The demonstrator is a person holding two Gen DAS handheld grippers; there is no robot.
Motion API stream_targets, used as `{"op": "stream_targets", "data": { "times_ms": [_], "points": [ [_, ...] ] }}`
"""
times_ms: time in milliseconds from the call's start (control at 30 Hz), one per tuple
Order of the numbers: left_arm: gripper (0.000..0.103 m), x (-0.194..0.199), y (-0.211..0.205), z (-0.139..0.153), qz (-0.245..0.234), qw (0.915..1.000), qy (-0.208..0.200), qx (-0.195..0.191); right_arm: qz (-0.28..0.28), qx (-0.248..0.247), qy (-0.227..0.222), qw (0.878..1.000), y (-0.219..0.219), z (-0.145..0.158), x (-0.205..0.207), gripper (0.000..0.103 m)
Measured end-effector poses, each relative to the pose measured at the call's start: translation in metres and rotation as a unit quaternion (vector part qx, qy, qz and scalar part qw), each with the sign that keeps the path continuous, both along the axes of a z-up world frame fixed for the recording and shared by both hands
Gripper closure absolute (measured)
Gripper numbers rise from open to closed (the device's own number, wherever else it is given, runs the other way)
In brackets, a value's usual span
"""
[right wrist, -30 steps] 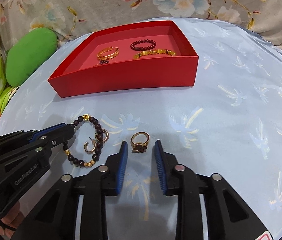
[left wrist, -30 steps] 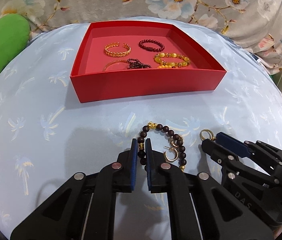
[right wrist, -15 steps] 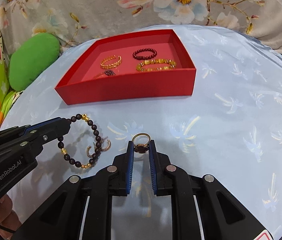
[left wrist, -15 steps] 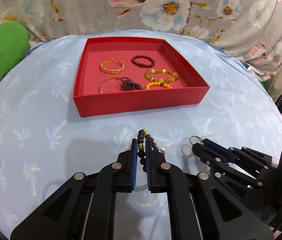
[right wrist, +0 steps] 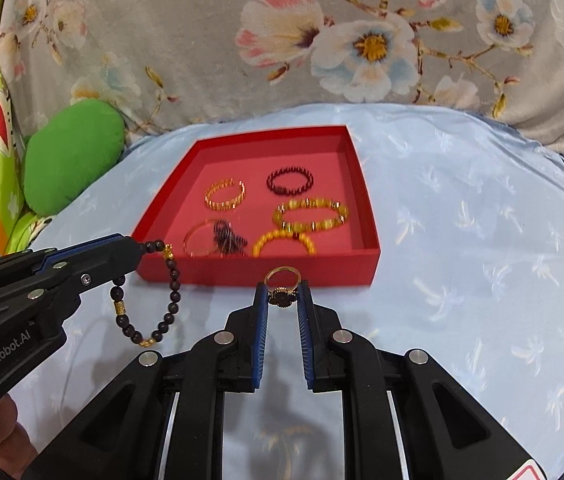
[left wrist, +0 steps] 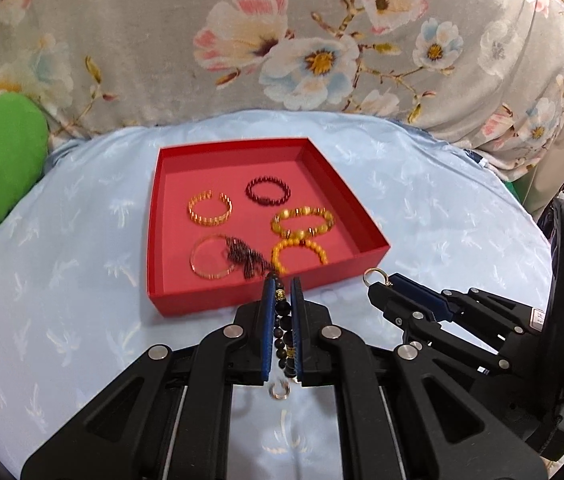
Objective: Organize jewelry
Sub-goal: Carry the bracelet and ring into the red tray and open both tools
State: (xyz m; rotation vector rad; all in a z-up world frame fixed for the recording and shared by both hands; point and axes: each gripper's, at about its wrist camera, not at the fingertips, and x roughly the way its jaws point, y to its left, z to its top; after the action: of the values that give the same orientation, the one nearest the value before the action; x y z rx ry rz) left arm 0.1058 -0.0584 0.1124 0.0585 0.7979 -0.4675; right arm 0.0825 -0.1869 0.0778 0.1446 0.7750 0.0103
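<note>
Left gripper pinches dark bead bracelet; right gripper pinches ring. Risk: dangling loop snags red tray's near wall; the barely-nipped ring slips.

Dark bead bracelet with gold beads hangs off the bed, pinched. Gold ring, dark flower top, held upright. Red tray beyond holds six bracelets.
</note>
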Motion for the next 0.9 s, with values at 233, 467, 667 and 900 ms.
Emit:
{"op": "stream_targets", "data": {
  "times_ms": [233,467,667,900],
  "points": [
    [0.095,0.034,-0.009,0.017,0.002,0.9998,-0.021,0.006,0.000,-0.001,-0.012,1.000,-0.008,0.017,0.039,0.089],
    [0.095,0.080,-0.012,0.017,0.015,0.9995,-0.021,0.015,-0.003,0.011,-0.011,1.000,-0.016,0.023,0.088,0.089],
    [0.095,0.117,-0.014,0.007,0.031,0.9992,-0.014,0.023,-0.003,0.008,0.001,1.000,-0.018,0.015,0.128,0.089],
    [0.095,0.151,-0.019,-0.008,0.041,0.9985,-0.005,0.037,-0.001,0.013,0.014,1.000,-0.020,0.003,0.159,0.089]
  ]
}}
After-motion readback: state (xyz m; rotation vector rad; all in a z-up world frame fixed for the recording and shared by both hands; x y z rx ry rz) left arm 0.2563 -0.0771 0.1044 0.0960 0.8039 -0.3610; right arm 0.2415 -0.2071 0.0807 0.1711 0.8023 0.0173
